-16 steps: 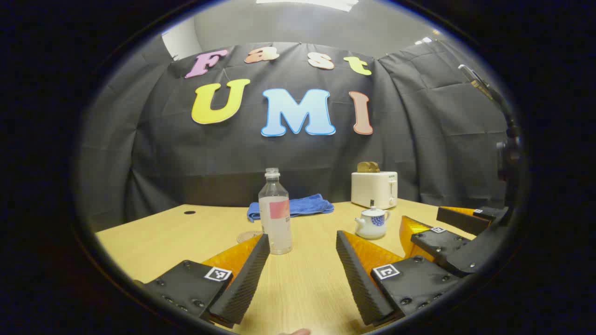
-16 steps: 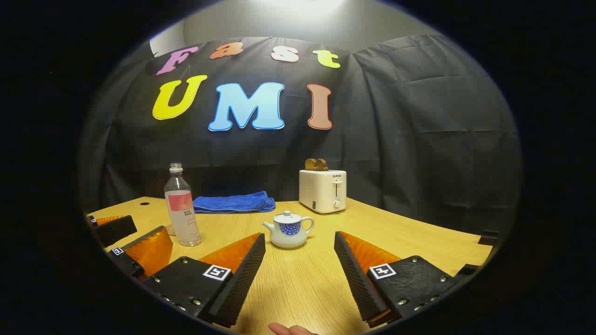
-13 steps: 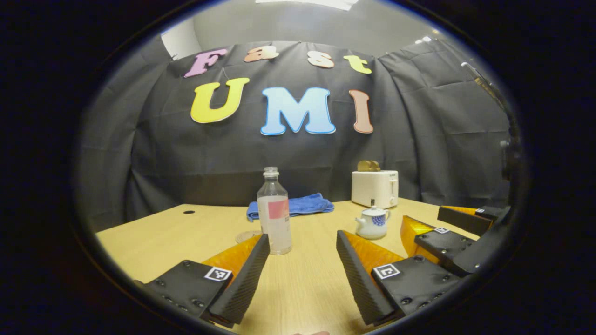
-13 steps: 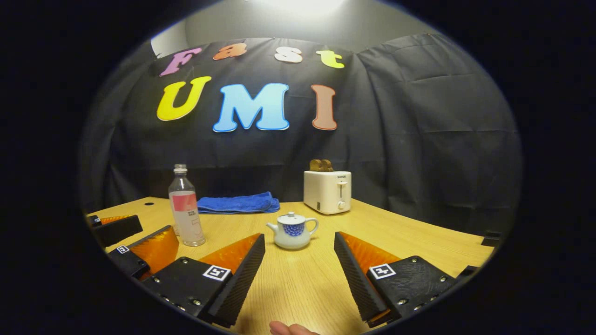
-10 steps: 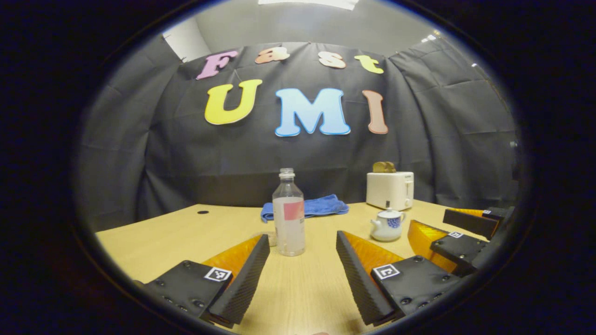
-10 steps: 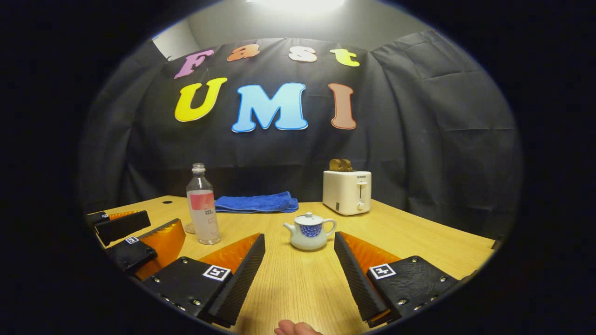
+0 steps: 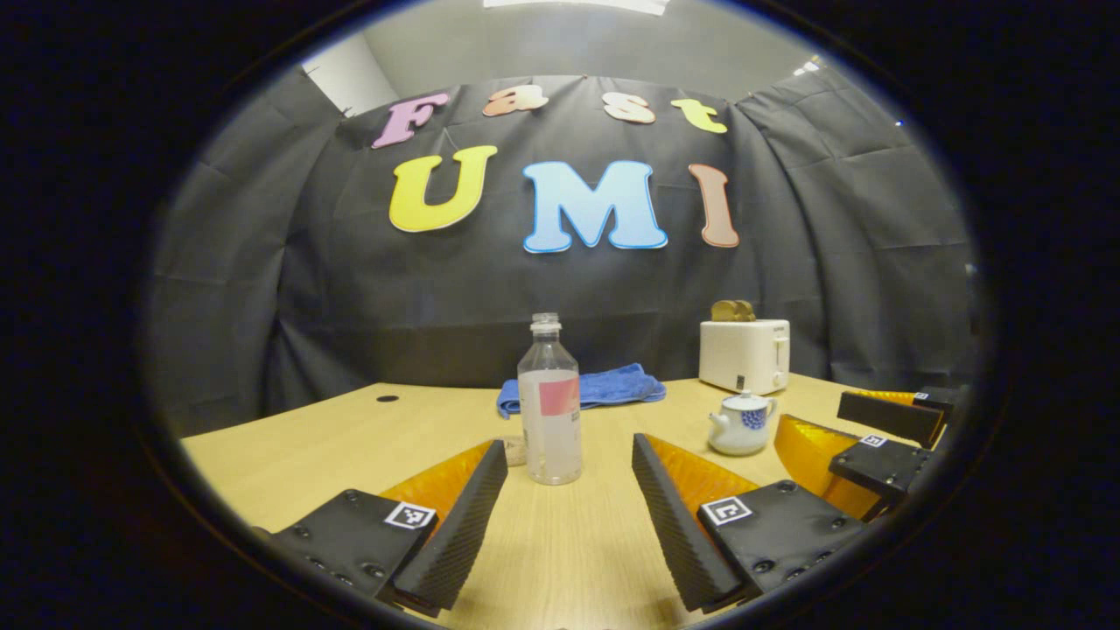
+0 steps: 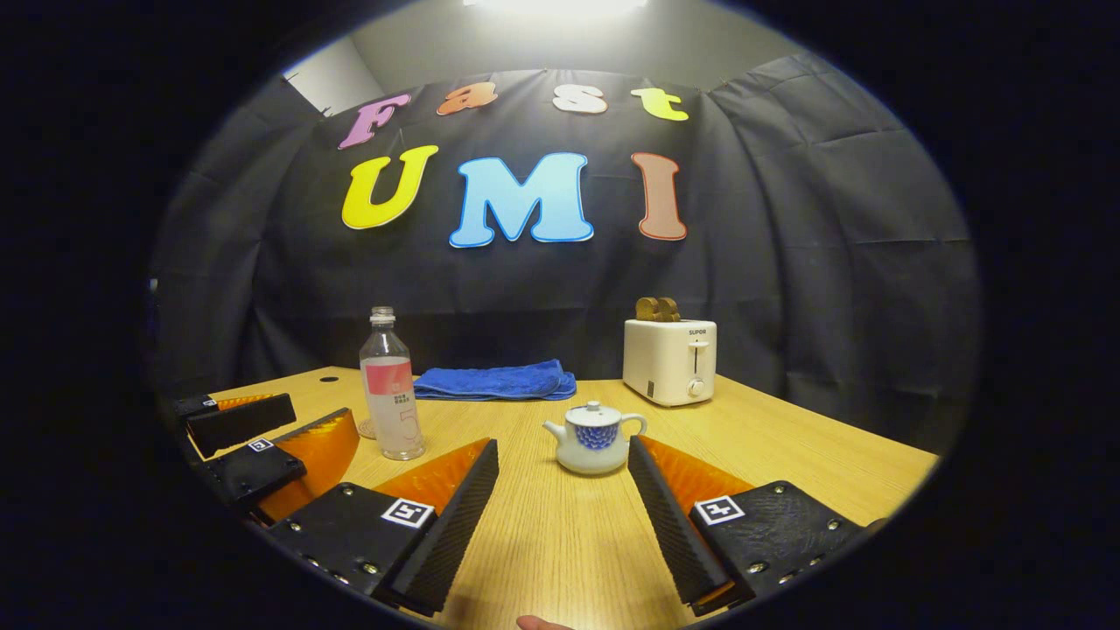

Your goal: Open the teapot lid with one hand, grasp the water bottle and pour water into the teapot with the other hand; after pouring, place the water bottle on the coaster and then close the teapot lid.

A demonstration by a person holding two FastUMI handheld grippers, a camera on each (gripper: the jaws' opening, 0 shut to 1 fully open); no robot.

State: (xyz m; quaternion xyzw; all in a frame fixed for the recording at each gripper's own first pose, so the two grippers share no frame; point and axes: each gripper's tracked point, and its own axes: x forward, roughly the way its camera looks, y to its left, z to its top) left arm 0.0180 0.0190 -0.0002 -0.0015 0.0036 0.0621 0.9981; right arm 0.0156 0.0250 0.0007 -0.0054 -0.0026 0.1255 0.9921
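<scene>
Left gripper view, left to right: my left gripper (image 7: 569, 516) hangs low over the wooden table (image 7: 289, 446), jaws spread wide and gripping nothing. The water bottle (image 7: 549, 411) stands upright just beyond my fingertips, roughly centred between them, uncapped and part full. A round coaster (image 7: 512, 450) lies flat on the table, touching or just behind the bottle's base on its left side; I cannot tell which. A folded blue towel (image 7: 604, 387) lies behind the bottle near the wall. Further right, the teapot (image 7: 742, 424) sits upright with its lid on, and a white toaster (image 7: 744, 354) holding toast stands behind it. My right gripper (image 7: 862, 437) shows at the far right edge, beside the teapot.

Right gripper view, left to right: my left gripper (image 8: 262, 437) is at the left edge, near the water bottle (image 8: 391, 394). The teapot (image 8: 595, 437) stands ahead of my right gripper (image 8: 560, 507), close to its right finger (image 8: 665, 507). Those jaws are also spread apart, nothing between them.
</scene>
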